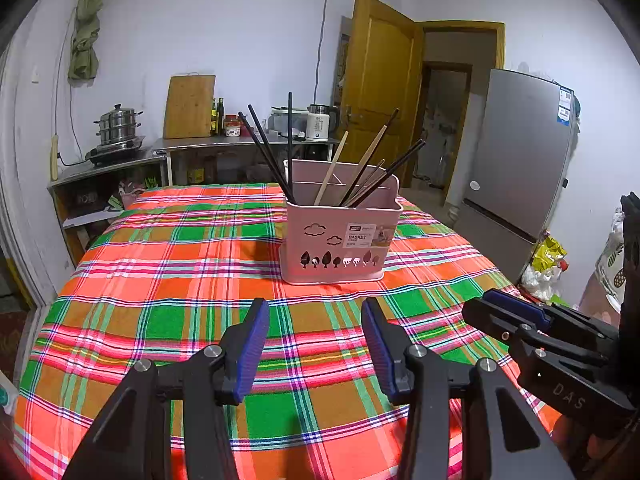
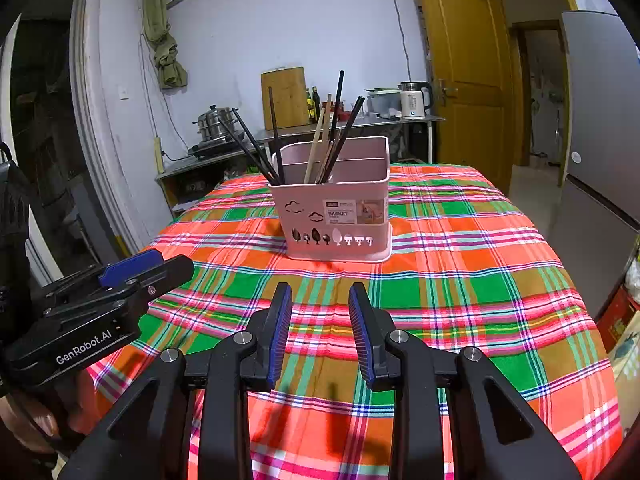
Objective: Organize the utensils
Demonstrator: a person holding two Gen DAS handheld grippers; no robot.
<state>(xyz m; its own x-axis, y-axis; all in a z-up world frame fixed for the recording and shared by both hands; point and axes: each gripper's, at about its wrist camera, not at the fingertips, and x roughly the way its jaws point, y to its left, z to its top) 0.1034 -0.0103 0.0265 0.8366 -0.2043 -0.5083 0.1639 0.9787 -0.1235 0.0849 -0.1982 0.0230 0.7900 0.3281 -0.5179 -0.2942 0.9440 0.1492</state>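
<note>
left tongs [image 1: 316,320] parted, empty; right tongs [image 2: 320,304] parted, empty, above tablecloth [image 2: 460,280].

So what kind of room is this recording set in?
Most likely a home kitchen with a dining table: a steamer pot on a stove, a fridge, an electric kettle on the steel counter, and a pink chopstick basket on the plaid-covered table.

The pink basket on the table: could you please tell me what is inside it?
The basket holds black chopsticks in one compartment, wooden and dark ones in another. Its walls hide their lower ends.
</note>
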